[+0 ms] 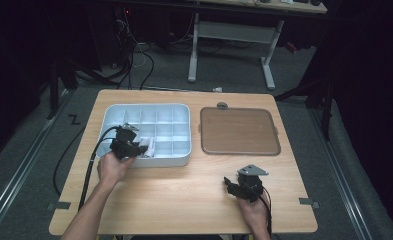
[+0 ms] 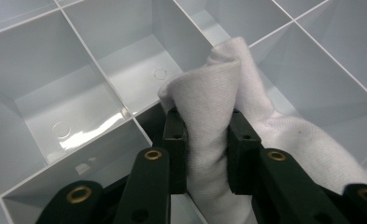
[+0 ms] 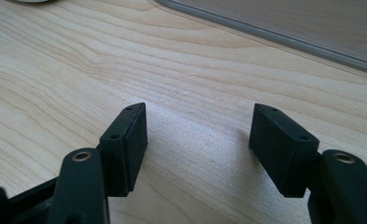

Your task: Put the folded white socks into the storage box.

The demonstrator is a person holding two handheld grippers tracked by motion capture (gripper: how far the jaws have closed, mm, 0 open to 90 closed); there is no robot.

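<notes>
A white cloth is pinched between the black jaws of my left gripper, which is shut on it. The cloth hangs over the front row of a pale compartment tray with many square cells. In the high view the left gripper reaches into the tray's front left part. My right gripper rests low over the bare wooden table at the front right. Its jaws stand open, with nothing between the right gripper's pads.
A brown flat tray with a grey rim lies to the right of the compartment tray; its edge crosses the right gripper view's top. A small grey disc sits behind it. The wooden table ends close to the person's forearms.
</notes>
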